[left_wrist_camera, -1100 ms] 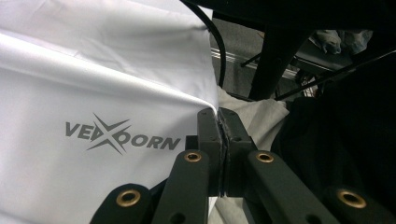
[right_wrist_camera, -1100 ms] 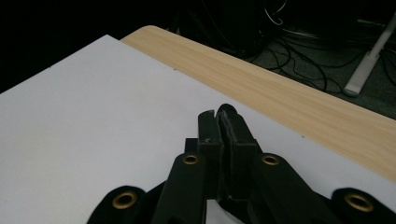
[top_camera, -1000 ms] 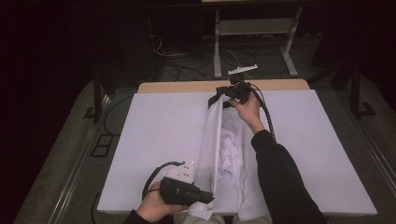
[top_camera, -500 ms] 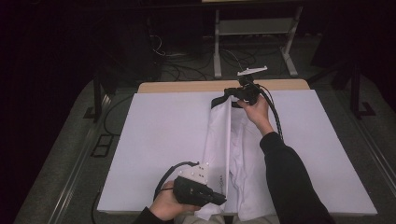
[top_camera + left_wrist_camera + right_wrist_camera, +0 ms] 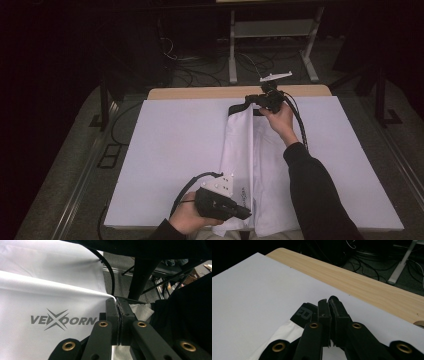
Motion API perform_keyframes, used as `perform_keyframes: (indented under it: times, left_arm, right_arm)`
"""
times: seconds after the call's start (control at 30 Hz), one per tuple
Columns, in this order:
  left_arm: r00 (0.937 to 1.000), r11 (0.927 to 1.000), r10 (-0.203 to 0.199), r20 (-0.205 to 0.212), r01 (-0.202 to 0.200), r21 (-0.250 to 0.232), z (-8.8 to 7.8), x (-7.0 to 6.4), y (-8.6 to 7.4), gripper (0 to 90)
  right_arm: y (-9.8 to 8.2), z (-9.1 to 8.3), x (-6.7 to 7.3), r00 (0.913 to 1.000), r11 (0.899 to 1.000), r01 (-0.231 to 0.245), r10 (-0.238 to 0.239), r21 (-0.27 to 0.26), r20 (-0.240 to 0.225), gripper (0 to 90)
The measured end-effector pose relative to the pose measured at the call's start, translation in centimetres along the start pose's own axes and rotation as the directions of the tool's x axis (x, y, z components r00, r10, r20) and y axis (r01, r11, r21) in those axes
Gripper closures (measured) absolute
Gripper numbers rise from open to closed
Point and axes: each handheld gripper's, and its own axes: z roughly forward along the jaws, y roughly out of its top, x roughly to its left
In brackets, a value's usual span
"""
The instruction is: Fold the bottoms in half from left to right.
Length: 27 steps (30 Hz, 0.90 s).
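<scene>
We lose the white garment's (image 5: 260, 170) near hem past the table (image 5: 165, 150) edge at six o'clock, with the person's dark sleeve (image 5: 315, 195) covering its right flank. In the right gripper view, the fingers (image 5: 324, 312) hide the black waistband (image 5: 303, 313) they pinch.

Garment (image 5: 262, 165) lengthwise on table (image 5: 170, 150); right gripper (image 5: 250, 99) far end, left gripper (image 5: 246, 214) near end.

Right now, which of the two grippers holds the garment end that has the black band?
The right gripper, at the table's far edge, is shut on the black waistband end. The left gripper pinches the white garment at the near hem.
</scene>
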Motion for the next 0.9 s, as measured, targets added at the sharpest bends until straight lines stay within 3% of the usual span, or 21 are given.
perform_keyframes:
  times: [0.57, 0.9]
  left_arm:
    - [0.9999, 0.9999, 0.0, 0.012, 0.0, -0.017, 2.4, 0.1, 1.3, 87.5]
    - [0.9998, 0.9999, -0.008, 0.021, 0.008, -0.006, 4.6, 0.0, 1.9, 87.5]
  right_arm:
    - [-1.2, -1.5, -2.1, 0.9996, 1.0, -0.023, 0.023, -0.002, -0.014, 85.9]
    - [-1.6, -1.9, -3.0, 0.9994, 1.0, -0.02, 0.02, 0.016, -0.027, 85.9]
